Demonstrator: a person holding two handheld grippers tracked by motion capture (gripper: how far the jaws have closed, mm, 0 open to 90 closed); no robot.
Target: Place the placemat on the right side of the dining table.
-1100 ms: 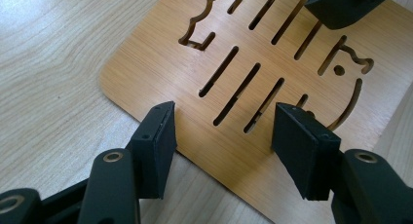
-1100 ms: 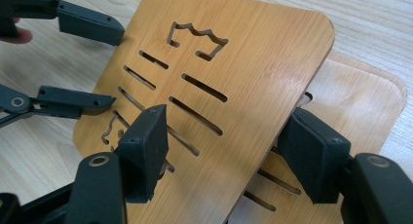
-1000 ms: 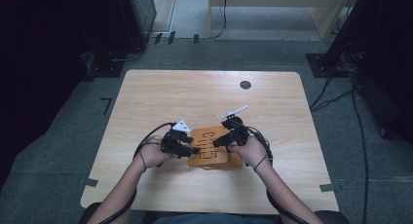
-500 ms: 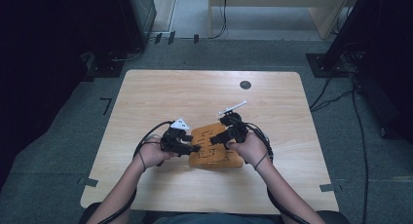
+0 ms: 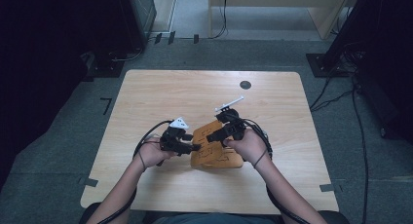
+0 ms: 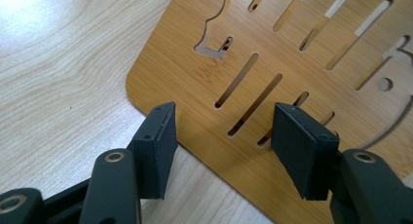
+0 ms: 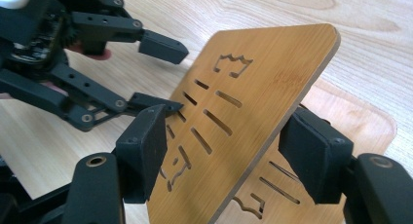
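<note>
I hold a gripper in each hand over the lower middle of the table (image 5: pixel 146 97), and between them are two thin bamboo boards with slots cut through them. In the high view my left gripper (image 5: pixel 194 147) sits just left of the boards and my right gripper (image 5: pixel 210 136) reaches in from the right, its hand (image 5: pixel 248 145) resting over the right part of the lower board (image 5: pixel 221 159). In the right gripper view the upper board (image 7: pixel 243 117) is tilted up, its far rounded corner raised toward the upper right of the frame and its near edge running down between my jaws; both pads stand apart from it, one on each side, so the jaws are open with the board's edge in the gap and I cannot tell whether either pad touches it. The lower board (image 7: pixel 350 121) lies flat under it at the right of the frame. My left gripper (image 7: pixel 158 73) shows at the upper left there, jaws spread around the tilted board's left edge. In the left gripper view my jaws are also apart, straddling the board's (image 6: pixel 302 68) near edge close to its rounded corner. Bare tabletop (image 6: pixel 63 78) spreads to the left of that frame, and in the high view the whole upper half of the table is free.
</note>
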